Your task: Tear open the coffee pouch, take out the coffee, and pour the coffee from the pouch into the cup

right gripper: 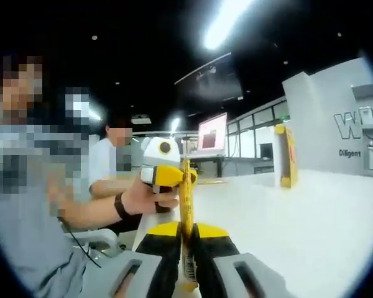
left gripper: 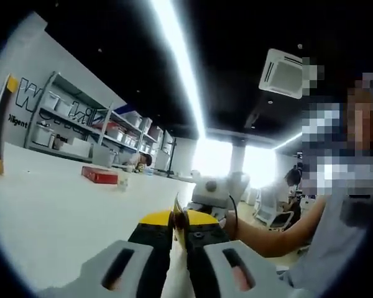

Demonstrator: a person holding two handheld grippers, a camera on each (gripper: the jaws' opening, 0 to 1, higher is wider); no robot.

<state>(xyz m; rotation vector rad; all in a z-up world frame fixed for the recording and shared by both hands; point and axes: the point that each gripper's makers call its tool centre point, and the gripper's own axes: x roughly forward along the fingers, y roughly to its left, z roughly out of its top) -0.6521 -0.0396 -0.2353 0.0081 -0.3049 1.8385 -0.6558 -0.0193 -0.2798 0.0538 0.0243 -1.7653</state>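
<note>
The broad white tabletop [left gripper: 56,217] fills the lower left of my left gripper view, with a flat red box [left gripper: 99,175] lying far back at middle left, and the same table spreads across the lower right of my right gripper view, where a tall yellow-edged white carton [right gripper: 285,155] stands upright right of centre. At bottom centre of that right gripper view, my right gripper [right gripper: 186,239] pinches its jaws narrow on the thin yellow coffee pouch [right gripper: 186,198], seen edge-on and rising upright, while the left gripper [right gripper: 171,176] clamps the pouch's upper part near mid-frame, held in a person's hand [right gripper: 143,197]. In my left gripper view the left gripper [left gripper: 179,231] is closed tight on the pouch's edge at bottom centre, with the right gripper [left gripper: 219,191] beyond it.

White table [left gripper: 62,217] with red box [left gripper: 100,175], yellow box [right gripper: 286,155].
</note>
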